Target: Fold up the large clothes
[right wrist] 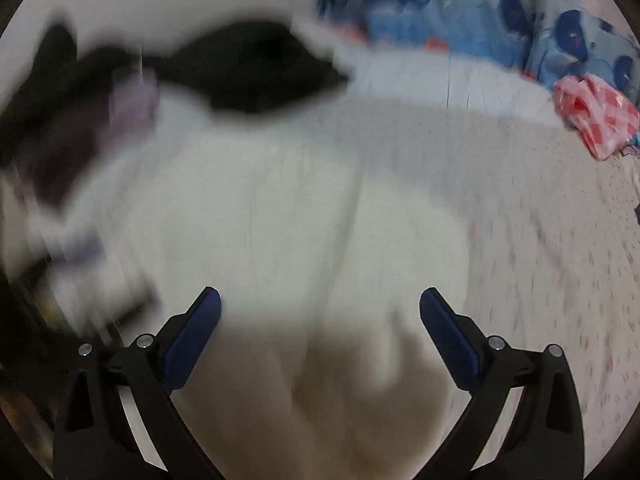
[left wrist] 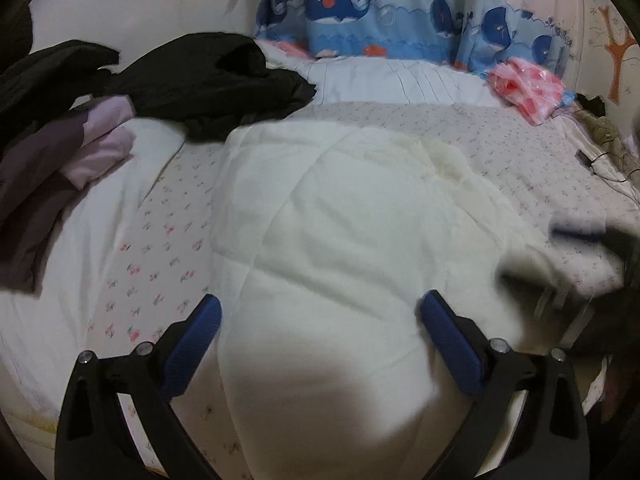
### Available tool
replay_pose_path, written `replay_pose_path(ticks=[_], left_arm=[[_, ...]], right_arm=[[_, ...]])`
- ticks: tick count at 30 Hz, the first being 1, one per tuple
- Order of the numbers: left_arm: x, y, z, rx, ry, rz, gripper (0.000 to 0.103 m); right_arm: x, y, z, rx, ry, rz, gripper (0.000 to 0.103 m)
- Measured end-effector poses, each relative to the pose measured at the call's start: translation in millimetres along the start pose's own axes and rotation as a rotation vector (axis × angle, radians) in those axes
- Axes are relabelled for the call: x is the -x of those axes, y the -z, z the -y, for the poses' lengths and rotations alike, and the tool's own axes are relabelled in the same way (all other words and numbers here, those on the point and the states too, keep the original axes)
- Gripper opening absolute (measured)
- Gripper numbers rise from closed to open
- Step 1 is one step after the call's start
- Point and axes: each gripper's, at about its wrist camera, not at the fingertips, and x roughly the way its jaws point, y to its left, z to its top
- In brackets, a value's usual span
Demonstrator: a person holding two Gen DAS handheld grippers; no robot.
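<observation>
We hold both grippers over the bed, nothing gripped. The left gripper has its blue fingers spread wide, empty; the right gripper has its fingers equally wide apart, also empty.

The white padded garment lies flat on the floral sheet, directly ahead of and below both grippers, its near end running under the fingers. Its long axis runs away from us toward the whale curtain, so the near hem sits crosswise between the jaws. It looks already partly folded, a guess only.

The right view is badly motion-blurred; edges there are unreadable. The left gripper seems centred on the garment, the right one nearer its right edge. We can't tell which is closer. A black garment pile sits well apart, far left.
</observation>
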Motion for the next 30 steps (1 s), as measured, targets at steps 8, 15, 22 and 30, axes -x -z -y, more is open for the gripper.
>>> replay_pose_path(ticks=[8,15,22,30], left_arm=[[44.7,17.6,10.1,-0.054,-0.027,0.029,0.096],[64.5,35.7,19.2,-0.085,-0.051,0.039,0.096],[64.6,46.6,22.0,-0.083,-0.057,0.021,0.096],[63.9,48.6,22.0,-0.076,-0.039,0.02,0.096]], right_arm=[[74.2,31.4,-1.8,0.011,0.018,0.089,0.096],[61.8,66.9,0.4,-0.033,-0.002,-0.023,0.096],[55.9,75.4,-6.6,-0.032,-0.006,-0.048,0.096],[60.2,73.5,0.6,-0.051,-0.025,-0.047,0.096]])
